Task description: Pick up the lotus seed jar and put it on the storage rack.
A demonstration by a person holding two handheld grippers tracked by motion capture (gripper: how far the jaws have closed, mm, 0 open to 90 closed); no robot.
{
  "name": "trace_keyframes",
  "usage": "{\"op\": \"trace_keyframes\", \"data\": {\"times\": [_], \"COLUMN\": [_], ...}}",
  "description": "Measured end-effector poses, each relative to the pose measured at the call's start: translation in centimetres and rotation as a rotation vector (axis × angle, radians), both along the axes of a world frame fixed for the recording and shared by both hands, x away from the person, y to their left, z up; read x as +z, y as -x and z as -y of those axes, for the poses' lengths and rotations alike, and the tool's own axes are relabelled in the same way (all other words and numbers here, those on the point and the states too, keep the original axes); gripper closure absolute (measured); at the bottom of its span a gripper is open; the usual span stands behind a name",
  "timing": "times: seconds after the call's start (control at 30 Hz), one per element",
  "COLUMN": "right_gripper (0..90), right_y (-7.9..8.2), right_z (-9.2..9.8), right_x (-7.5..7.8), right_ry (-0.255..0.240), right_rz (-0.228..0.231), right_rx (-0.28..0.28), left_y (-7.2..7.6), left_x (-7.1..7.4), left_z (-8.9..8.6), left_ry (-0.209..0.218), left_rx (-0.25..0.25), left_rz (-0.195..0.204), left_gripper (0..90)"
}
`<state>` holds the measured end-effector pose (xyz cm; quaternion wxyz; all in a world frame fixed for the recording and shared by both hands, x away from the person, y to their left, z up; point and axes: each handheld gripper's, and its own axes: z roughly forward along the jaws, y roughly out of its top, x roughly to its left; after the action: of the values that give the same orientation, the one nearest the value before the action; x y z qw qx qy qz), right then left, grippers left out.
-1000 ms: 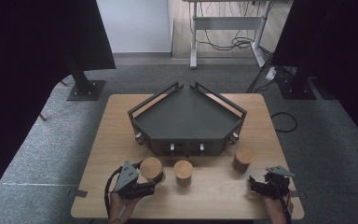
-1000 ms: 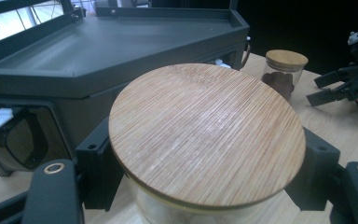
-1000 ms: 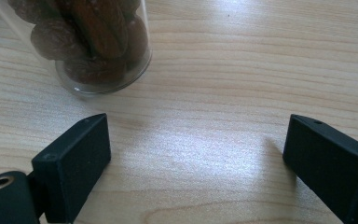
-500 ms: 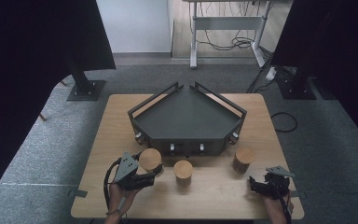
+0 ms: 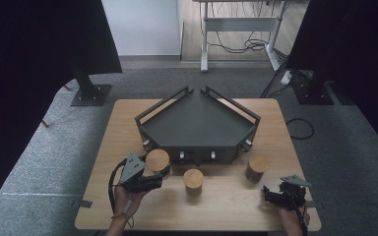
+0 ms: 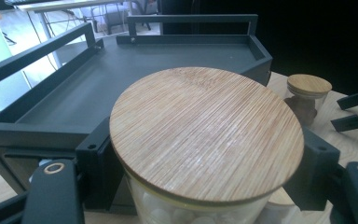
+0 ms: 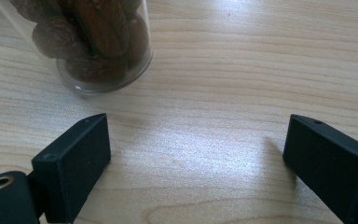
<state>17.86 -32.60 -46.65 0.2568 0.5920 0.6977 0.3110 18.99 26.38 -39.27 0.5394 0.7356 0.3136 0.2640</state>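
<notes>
- Jar with bamboo lid [image 5: 157,161], white pieces inside, sits clamped in the left tongs [image 5: 153,173]; jaws press its glass sides just under the lid.
- Held jar is at the front left corner of the dark tray [image 5: 197,123], close to the tray's wall, above the wooden surface [image 5: 226,206].
- Second jar [image 5: 193,181] stands on the surface just right of it; third jar [image 5: 257,167], with brown contents, farther right.
- Right tongs [image 5: 275,196] rest low near the front right edge, jaws wide apart, nothing between them; third jar just ahead.
</notes>
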Motion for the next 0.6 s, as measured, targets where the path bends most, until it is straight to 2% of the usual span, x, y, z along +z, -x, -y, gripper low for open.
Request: {"op": "trace_keyframes", "data": {"times": [0.6], "right_gripper": [6.8], "right_y": [0.0], "right_z": [0.0], "right_x": [0.0], "right_ry": [0.0], "right_rz": [0.0], "right_rx": [0.0], "left_y": [-2.0], "left_x": [1.8], "left_z": [-0.2], "left_ry": [0.023], "left_rx": [0.028], "left_rz": [0.004], "left_gripper": [25.0]}}
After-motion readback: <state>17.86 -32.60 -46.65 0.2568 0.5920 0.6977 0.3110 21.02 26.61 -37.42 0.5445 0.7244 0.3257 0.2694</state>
